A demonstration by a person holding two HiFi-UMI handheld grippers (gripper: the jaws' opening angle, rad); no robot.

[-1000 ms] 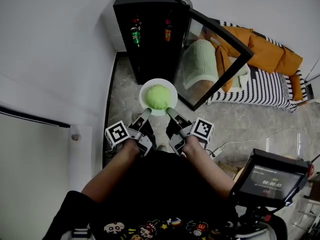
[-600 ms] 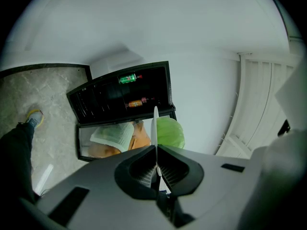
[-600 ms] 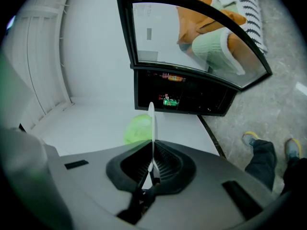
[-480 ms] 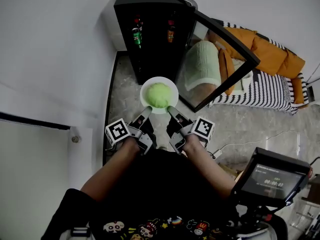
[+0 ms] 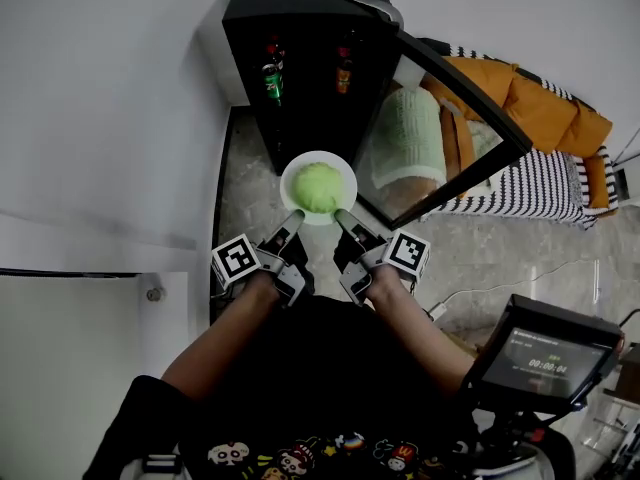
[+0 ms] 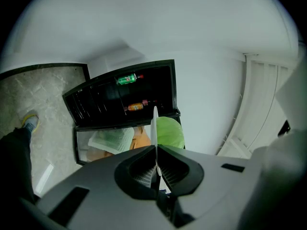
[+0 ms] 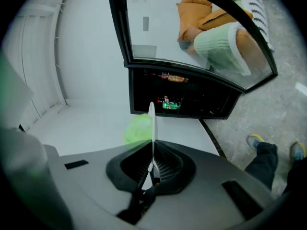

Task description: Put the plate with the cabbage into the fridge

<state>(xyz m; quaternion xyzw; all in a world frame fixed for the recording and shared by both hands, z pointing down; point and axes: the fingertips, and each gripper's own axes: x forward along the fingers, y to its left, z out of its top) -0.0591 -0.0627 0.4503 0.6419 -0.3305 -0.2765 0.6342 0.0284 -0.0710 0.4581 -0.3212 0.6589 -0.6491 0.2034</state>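
Plate (image 5: 289, 182) with cabbage (image 5: 317, 187) held aloft before the open fridge (image 5: 300, 98), gripped from two sides.
Left gripper (image 5: 297, 217) is clenched on the plate's near-left rim; right gripper (image 5: 340, 216) is clenched on the near-right rim; each gripper view shows the thin white edge pinched between closed jaws; the plate projects forward beyond both grippers, cabbage seated at its centre; it hangs over the floor (image 5: 250, 193), just in front of the fridge opening; glass door (image 5: 450, 118) stands swung out to the right; drink cans (image 5: 271, 76) sit on the shelves inside.
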